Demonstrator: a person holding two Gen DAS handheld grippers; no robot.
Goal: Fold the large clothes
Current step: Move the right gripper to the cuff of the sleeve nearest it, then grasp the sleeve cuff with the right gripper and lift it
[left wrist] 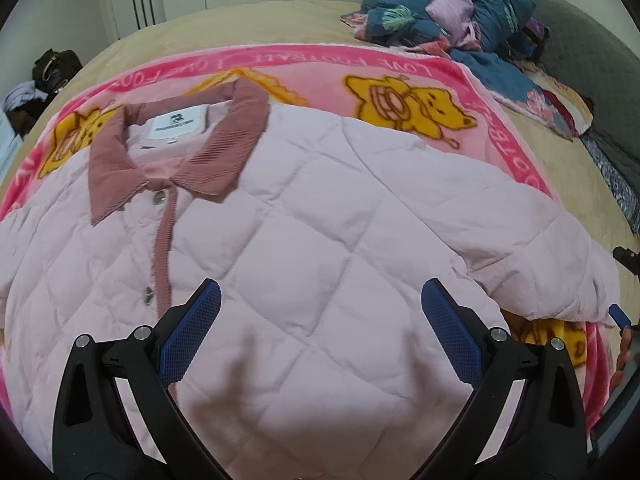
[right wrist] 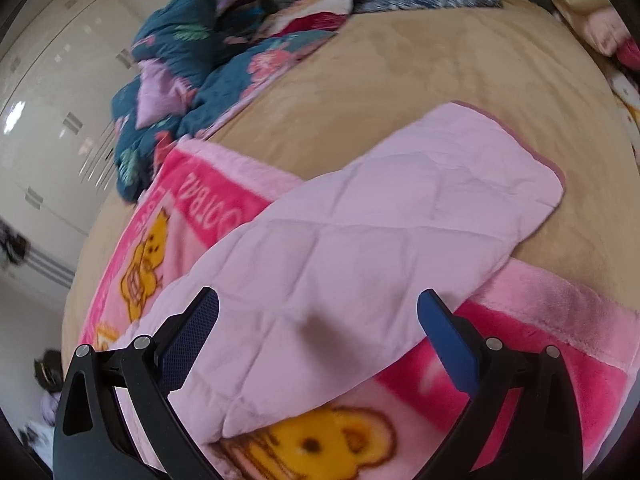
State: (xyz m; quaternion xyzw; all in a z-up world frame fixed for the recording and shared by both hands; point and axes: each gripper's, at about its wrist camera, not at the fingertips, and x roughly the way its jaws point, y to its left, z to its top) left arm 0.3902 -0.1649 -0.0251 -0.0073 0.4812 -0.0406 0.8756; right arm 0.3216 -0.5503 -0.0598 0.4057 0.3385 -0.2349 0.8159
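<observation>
Above the jacket's quilted front, the left gripper [left wrist: 320,304] is hovering with jaws standing wide apart, gripping nothing. The right gripper [right wrist: 318,308] is likewise hanging with jaws apart over the sleeve [right wrist: 400,216]. The pink quilted jacket [left wrist: 280,220] is lying flat, buttoned, collar [left wrist: 176,152] at the far left, on a pink cartoon blanket [left wrist: 420,80] covering the tan bed [right wrist: 420,68]. Crumpled bedding [left wrist: 448,4] is sitting far right.

The pink blanket [left wrist: 400,80] carries white border lettering, upside down from the left wrist camera: "LOVE FOOTBALL" along its far edge, repeated in part further left. On the right wrist side the border letters are only partly legible. The white neck label [left wrist: 176,122] inside the jacket has print too small to read
</observation>
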